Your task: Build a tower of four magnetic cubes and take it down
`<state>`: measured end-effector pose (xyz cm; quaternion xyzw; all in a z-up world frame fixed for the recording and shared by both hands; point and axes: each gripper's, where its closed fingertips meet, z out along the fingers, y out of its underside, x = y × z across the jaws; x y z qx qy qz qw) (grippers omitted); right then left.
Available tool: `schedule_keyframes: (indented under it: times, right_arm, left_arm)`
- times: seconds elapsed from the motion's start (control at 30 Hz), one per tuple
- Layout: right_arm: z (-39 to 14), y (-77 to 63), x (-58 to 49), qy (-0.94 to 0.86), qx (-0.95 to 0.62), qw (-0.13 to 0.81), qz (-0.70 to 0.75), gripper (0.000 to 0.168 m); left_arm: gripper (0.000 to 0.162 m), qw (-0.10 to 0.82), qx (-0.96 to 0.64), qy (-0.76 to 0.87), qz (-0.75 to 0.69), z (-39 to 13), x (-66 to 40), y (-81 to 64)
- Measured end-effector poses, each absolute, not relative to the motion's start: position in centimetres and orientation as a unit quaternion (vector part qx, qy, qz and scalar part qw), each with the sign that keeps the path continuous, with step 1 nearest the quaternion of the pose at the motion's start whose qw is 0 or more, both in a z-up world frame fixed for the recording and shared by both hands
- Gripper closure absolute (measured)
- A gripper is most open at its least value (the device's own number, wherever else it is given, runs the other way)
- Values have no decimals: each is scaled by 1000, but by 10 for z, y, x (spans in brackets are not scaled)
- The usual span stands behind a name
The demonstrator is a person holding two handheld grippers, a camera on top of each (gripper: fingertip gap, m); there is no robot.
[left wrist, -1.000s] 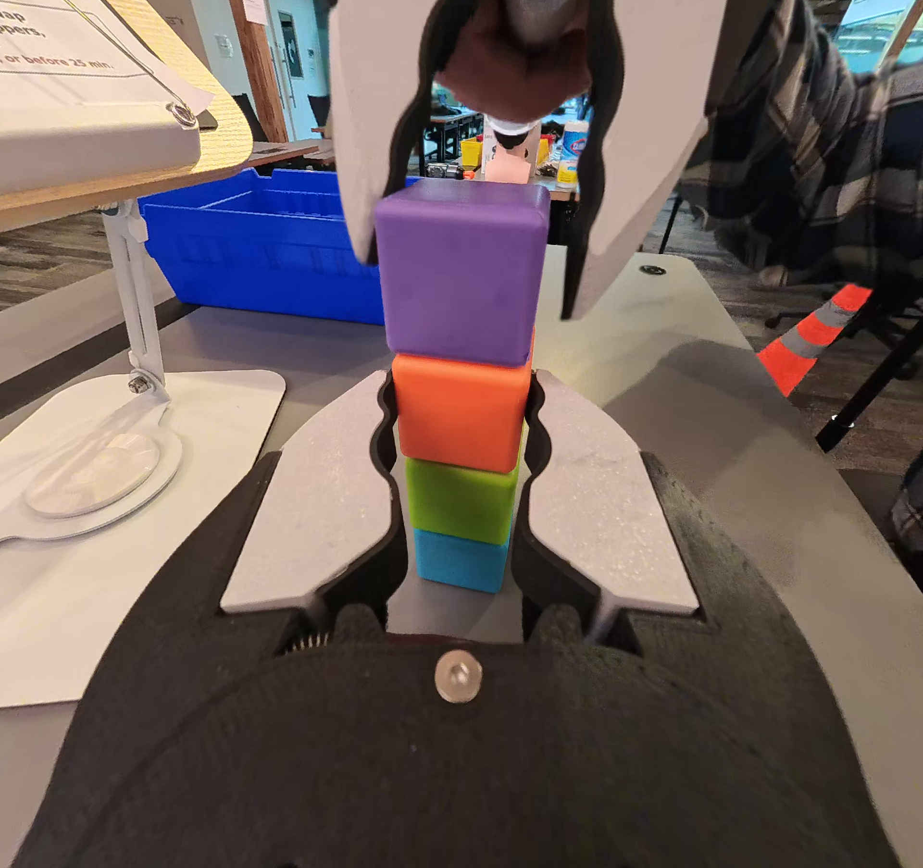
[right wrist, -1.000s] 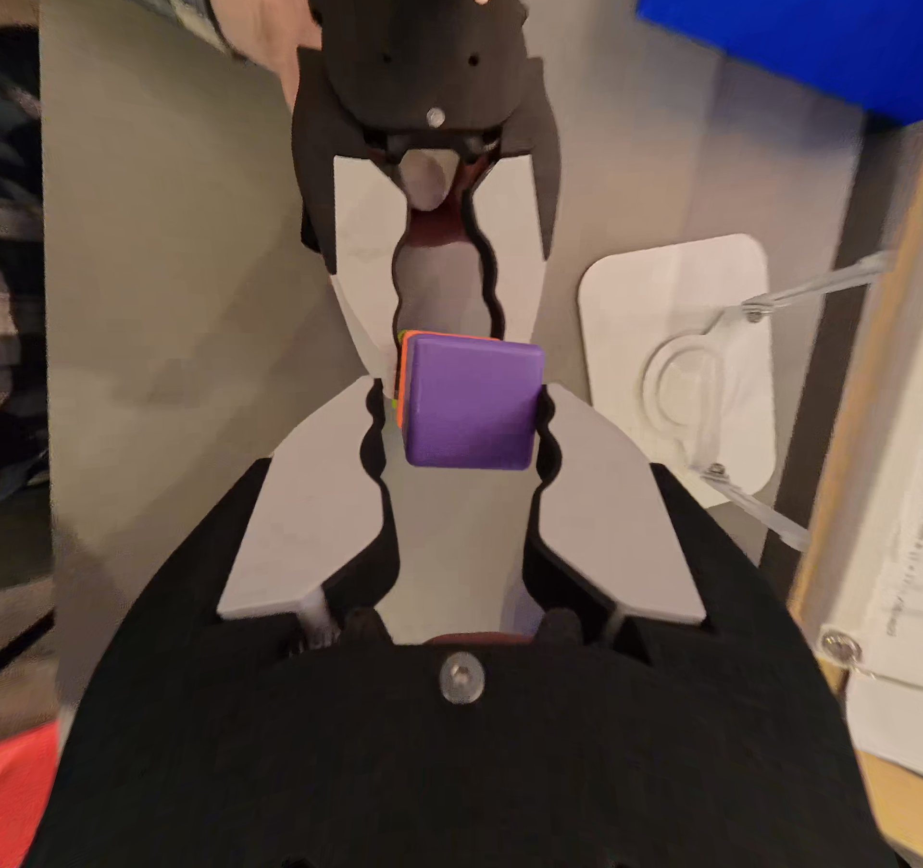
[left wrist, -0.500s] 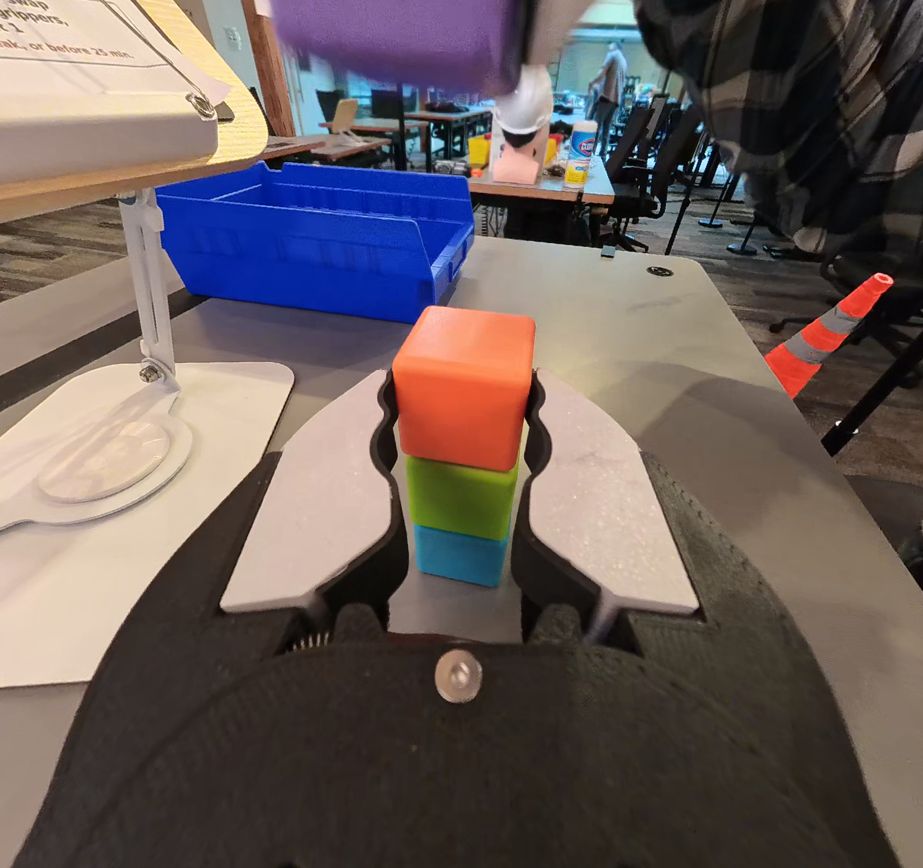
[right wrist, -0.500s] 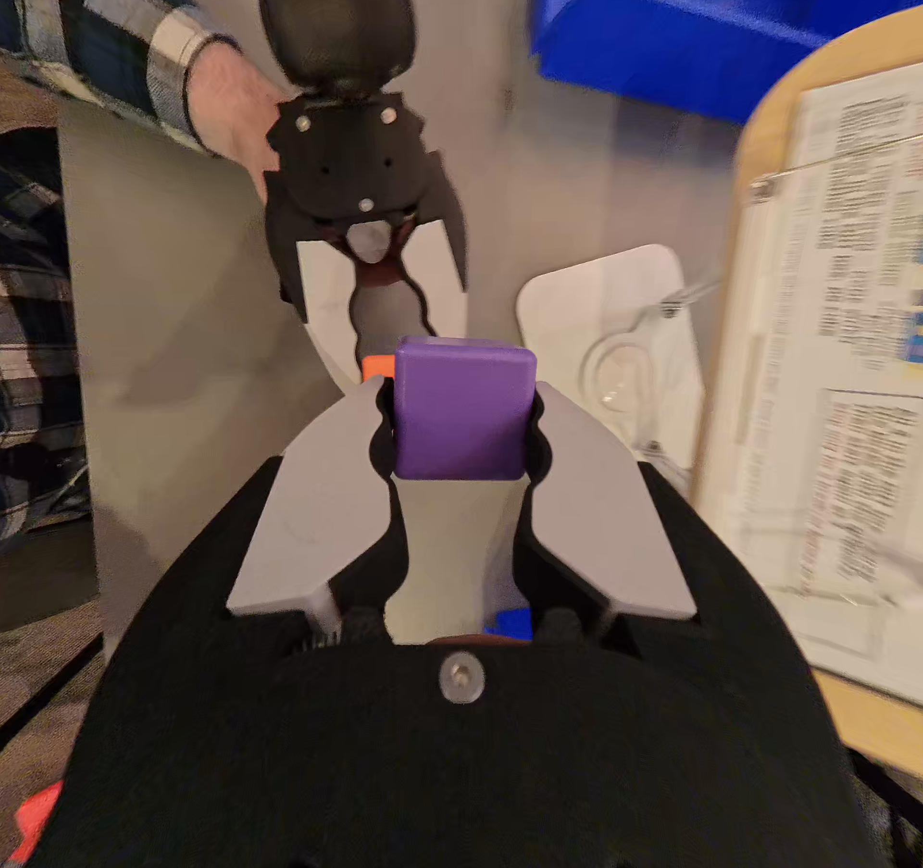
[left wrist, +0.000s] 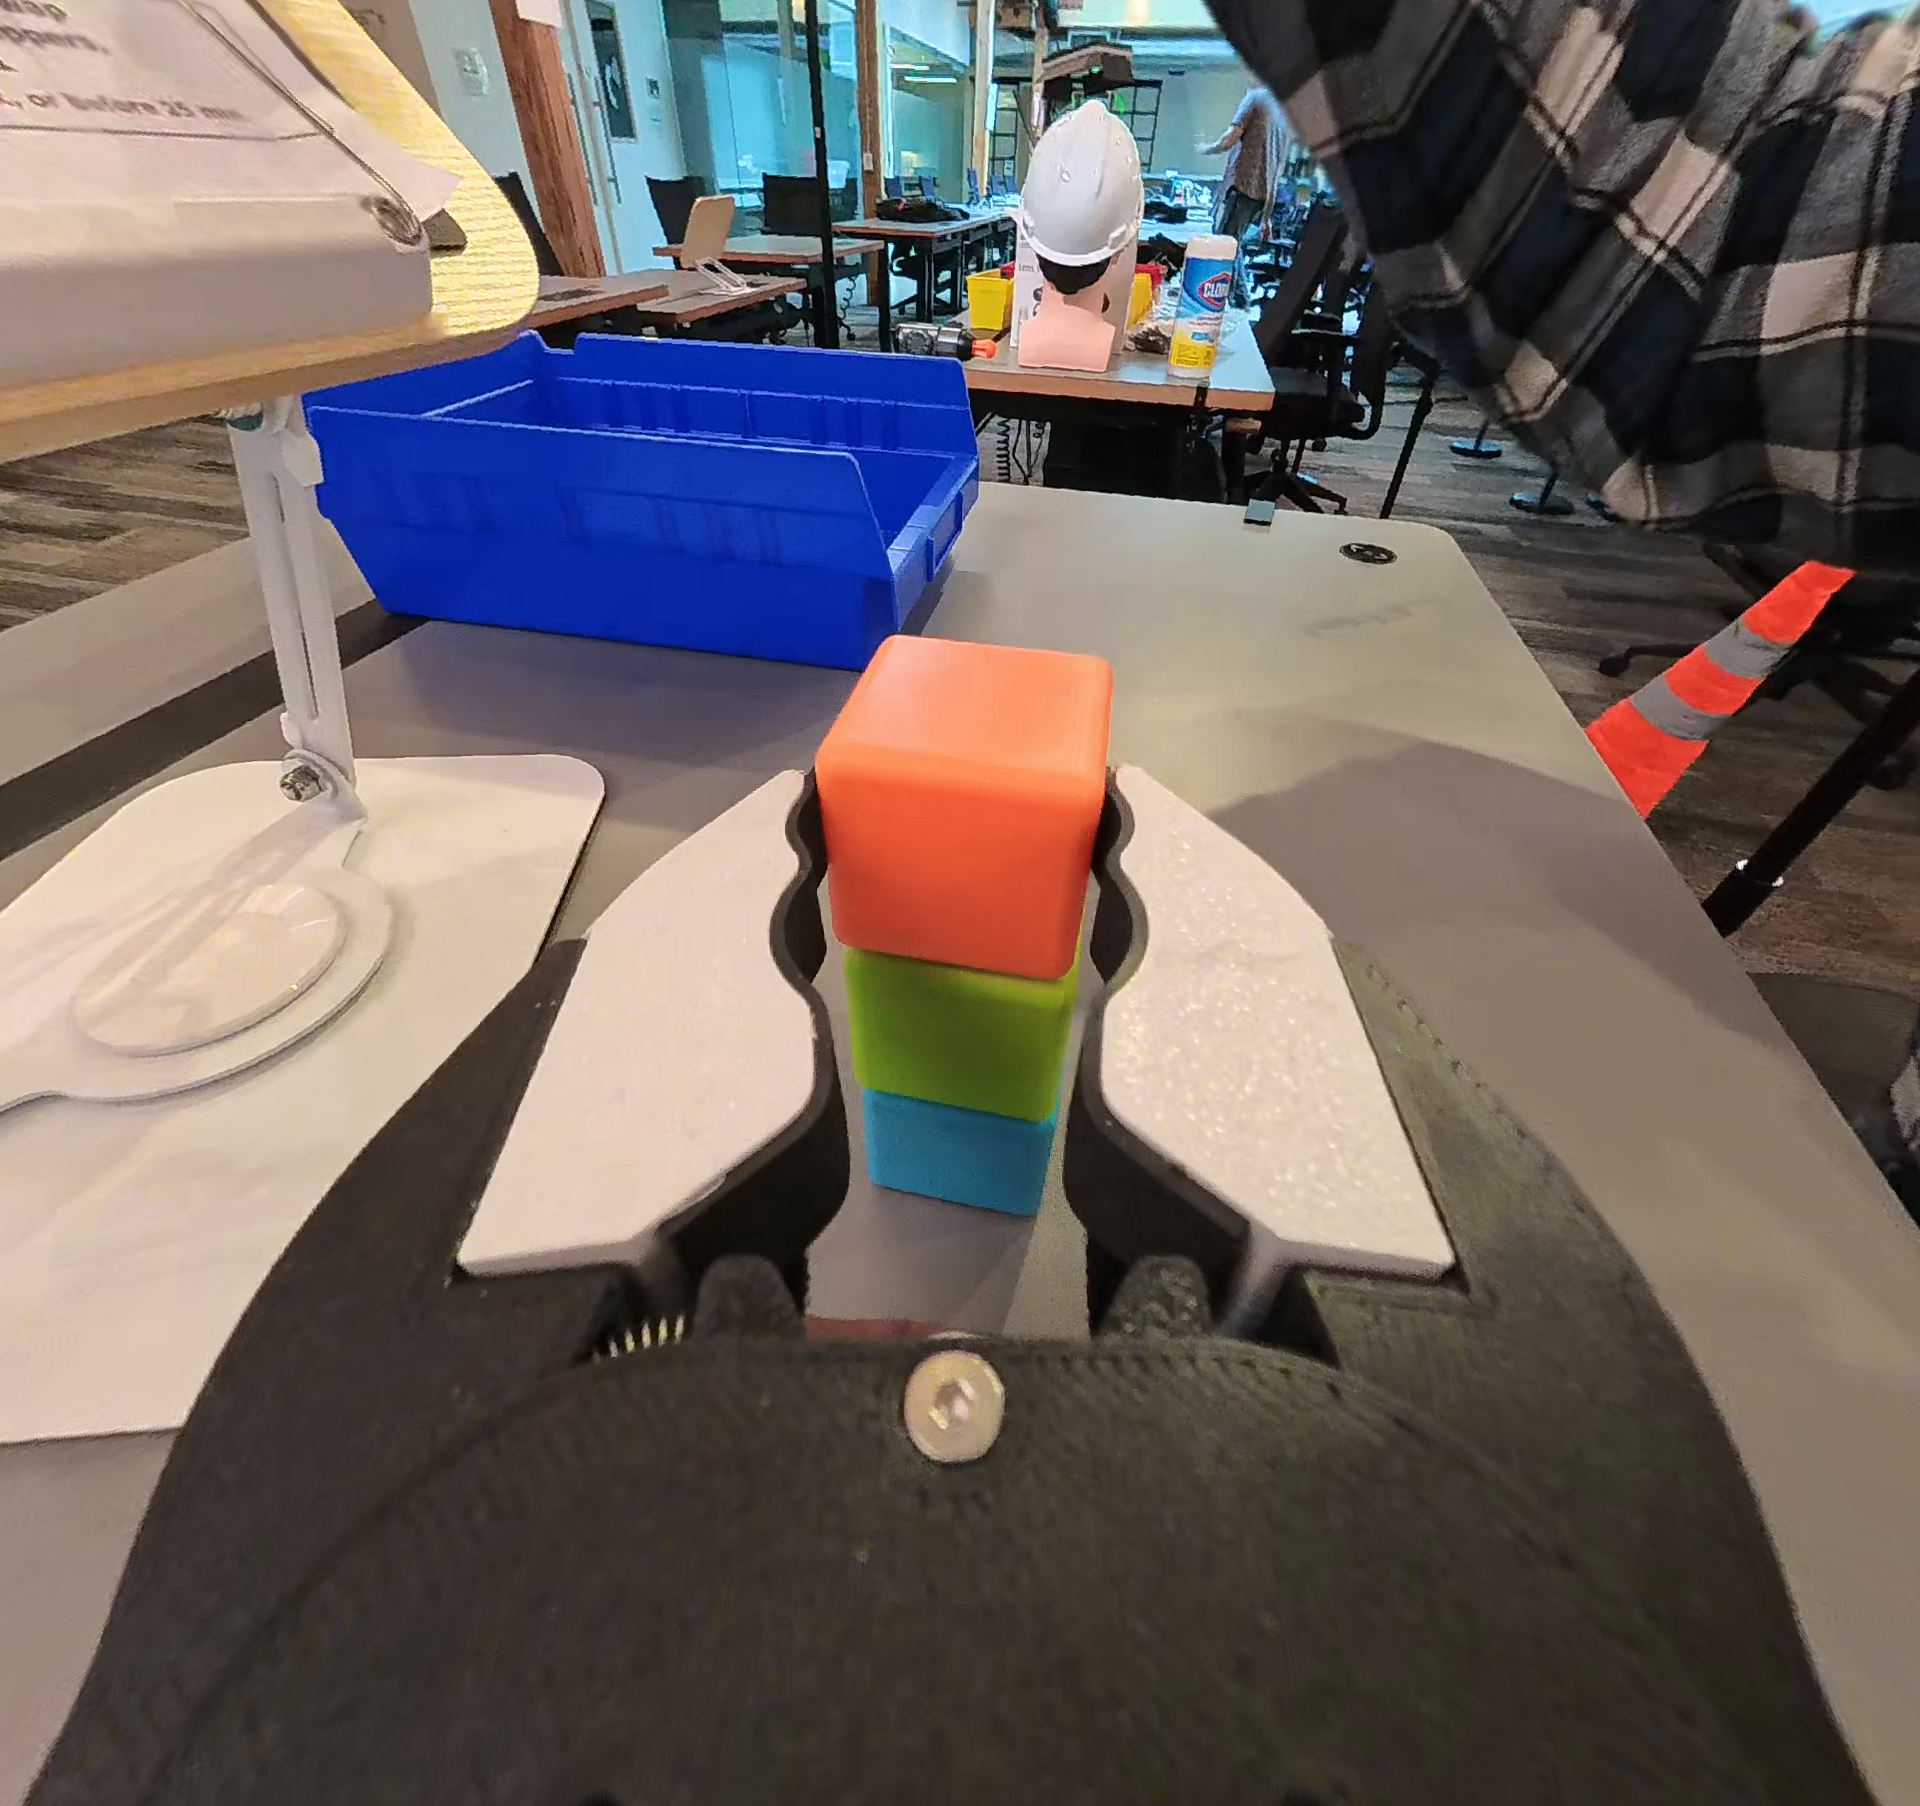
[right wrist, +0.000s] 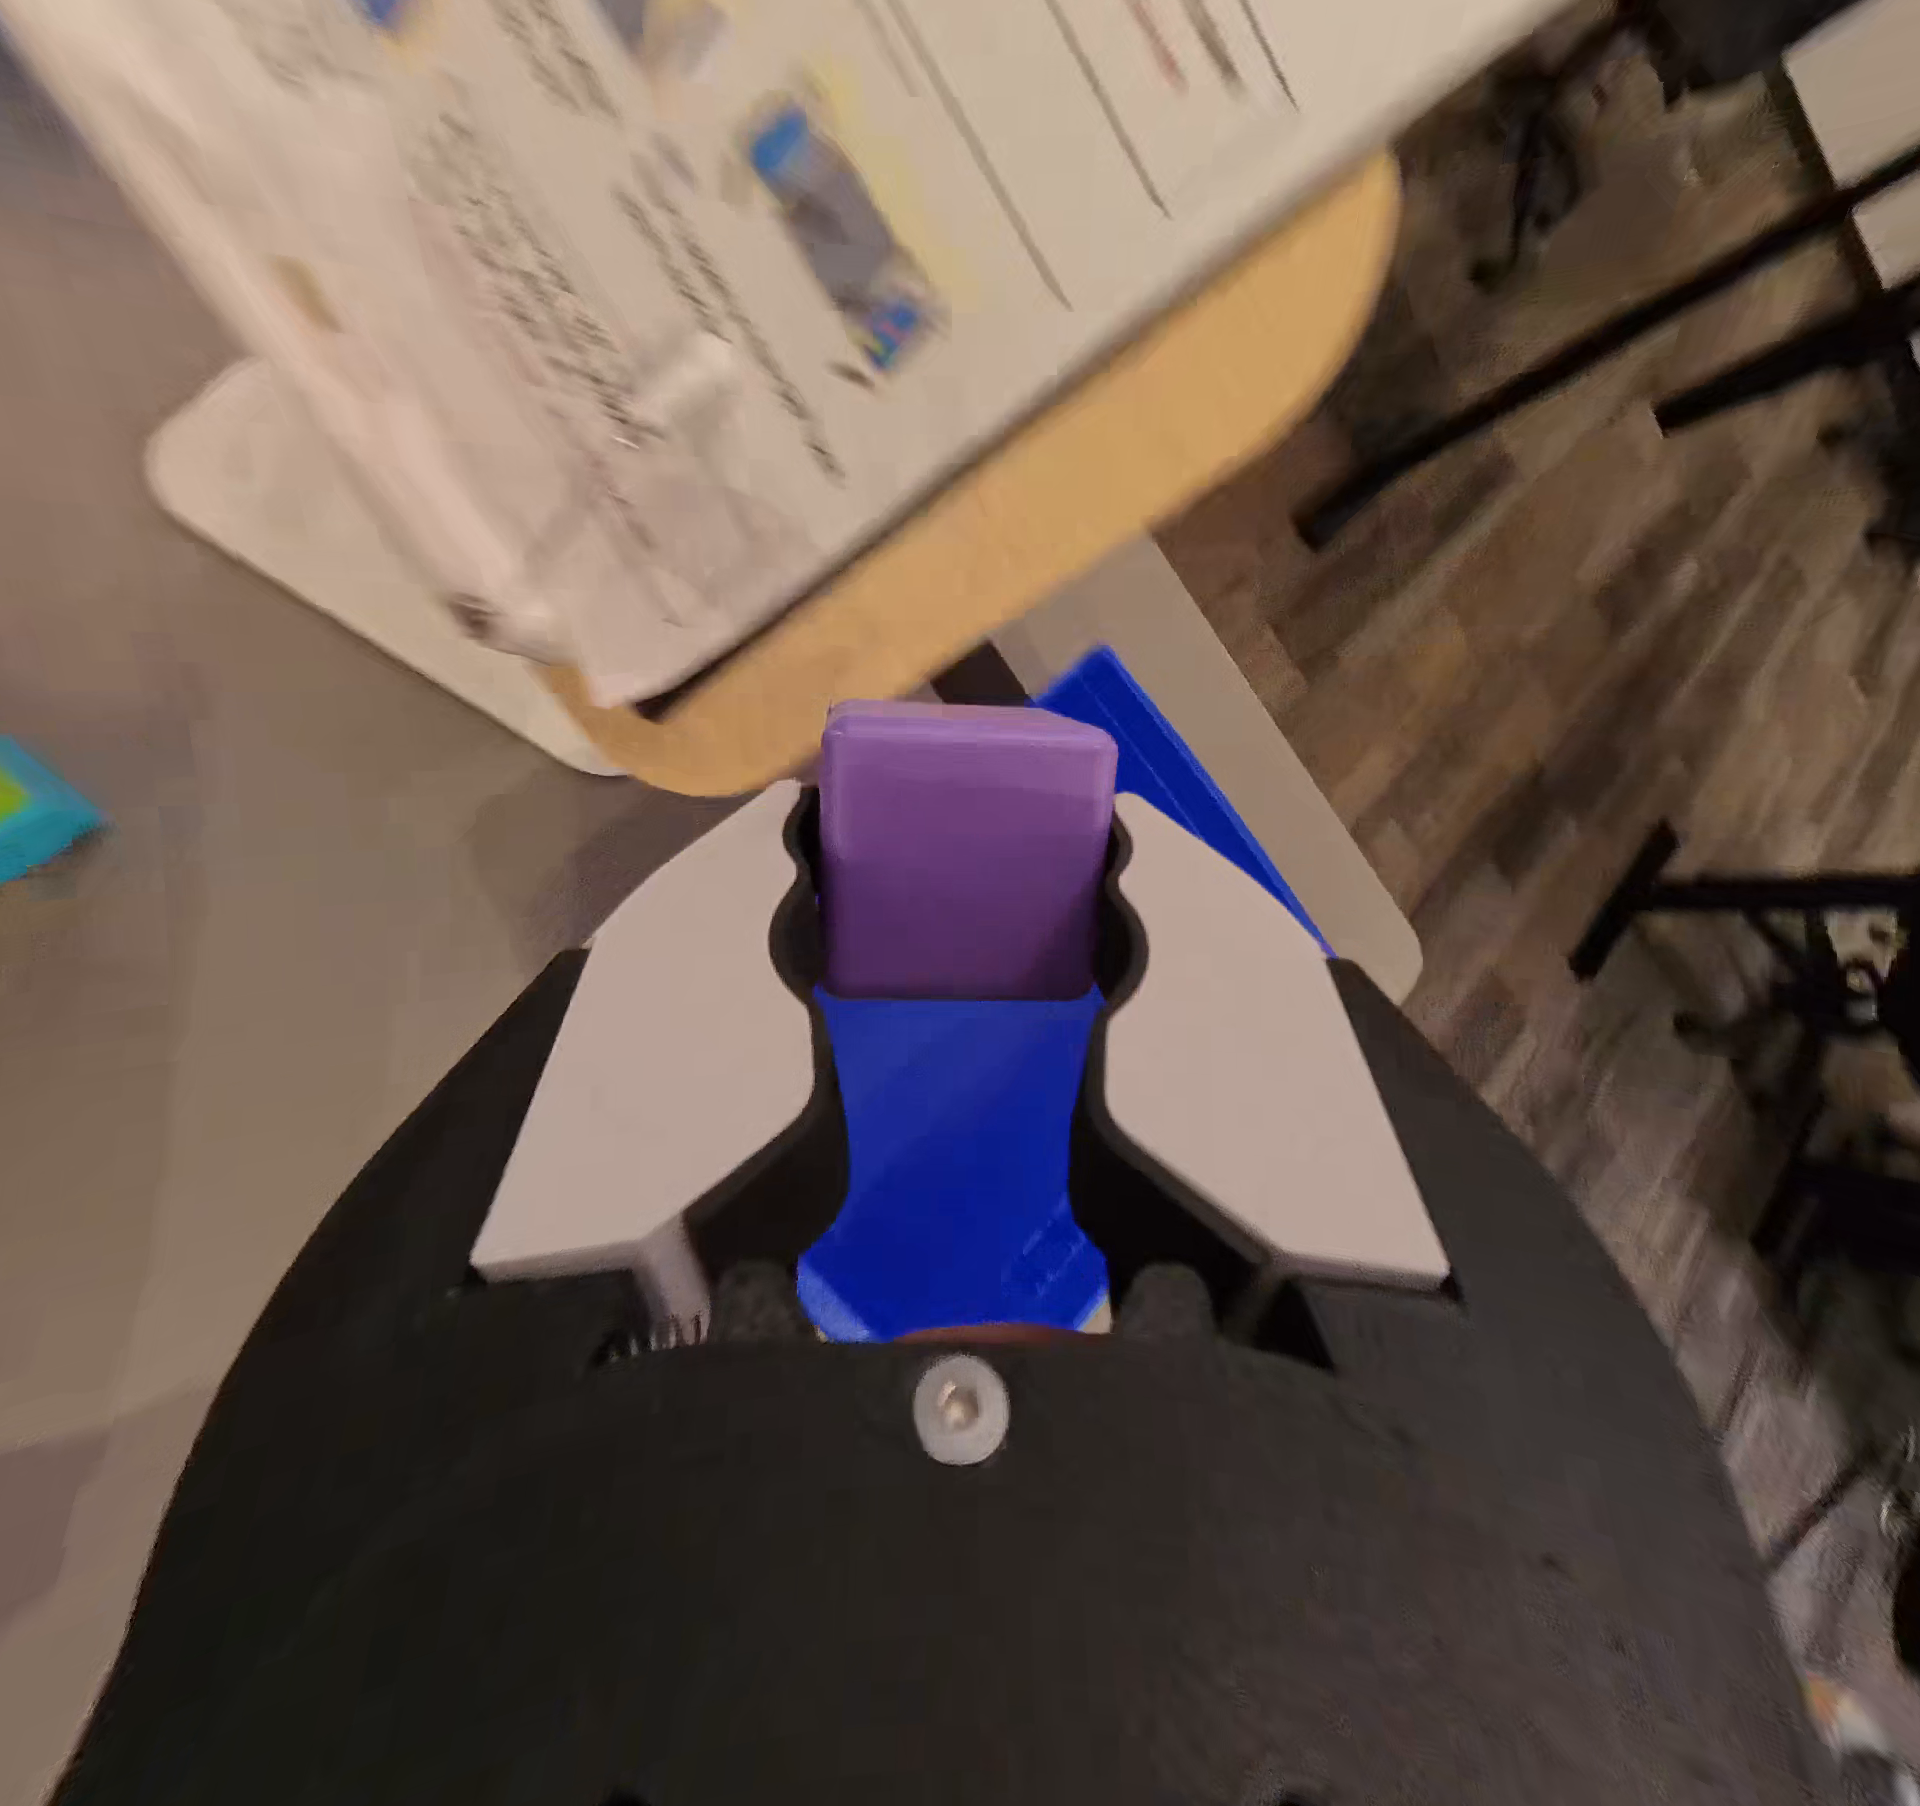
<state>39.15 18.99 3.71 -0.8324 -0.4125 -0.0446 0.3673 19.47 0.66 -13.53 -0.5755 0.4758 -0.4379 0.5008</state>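
Observation:
In the left wrist view a tower of three cubes stands on the grey table [left wrist: 1299, 676]: an orange cube [left wrist: 961, 821] on top, a green cube [left wrist: 956, 1029] under it, a light blue cube [left wrist: 951, 1159] at the bottom. My left gripper [left wrist: 958, 795] is shut on the orange cube, with its fingertips against both sides. My right gripper [right wrist: 961, 811] is shut on a purple cube [right wrist: 961, 883] and holds it in the air above the blue bin [right wrist: 956, 1133]. A blurred corner of the tower [right wrist: 36, 811] shows at the left edge of the right wrist view.
The blue bin [left wrist: 644, 509] stands behind the tower to the left. A white stand [left wrist: 281, 873] carries a wooden board with papers [right wrist: 727, 198] at the left. A plaid sleeve [left wrist: 1558, 198] hangs at the upper right. An orange cone [left wrist: 1704, 696] stands off the table's right edge. The tips of one gripper are about 30 cm away from the tips of the other.
My right gripper shut on the purple cube, pulled it off the tower's top and swung it away over the blue bin. The left gripper and the three lower cubes stayed put.

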Motion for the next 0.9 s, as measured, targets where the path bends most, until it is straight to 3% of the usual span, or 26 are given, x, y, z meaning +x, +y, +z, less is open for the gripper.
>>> schedule_keyframes:
  times: [0.47,0.9]
  right_arm:
    - [-145,281,483,-306,-920,245,-22,117]
    - [-223,306,481,-315,-931,179,-33,116]
  left_arm:
    - [113,499,-574,482,-436,-135,196,5]
    - [113,498,-570,490,-433,-135,198,2]
